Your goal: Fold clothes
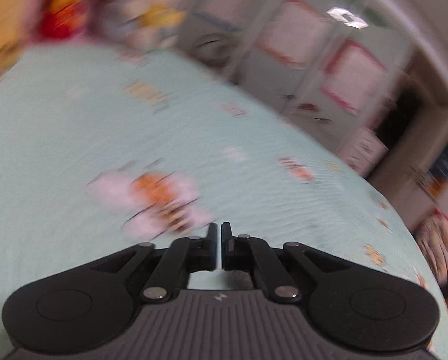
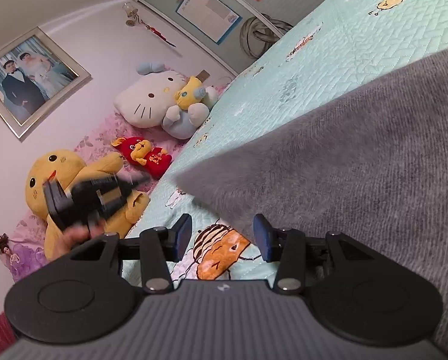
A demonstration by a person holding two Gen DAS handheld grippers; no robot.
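Grey garment (image 2: 359, 156) spread on mint quilt (image 2: 329, 60), corner at half-open, empty right gripper (image 2: 222, 234), likely poised to pinch it. Left gripper (image 1: 219, 240) closed on nothing, clear of cloth.

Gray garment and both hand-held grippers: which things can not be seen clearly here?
- Gray garment, right wrist view: cut off by the right edge, so its type is unclear.
- Left hand-held gripper, right wrist view: motion-blurred.
- Bed cover prints, left wrist view: blurred; the garment is absent there.
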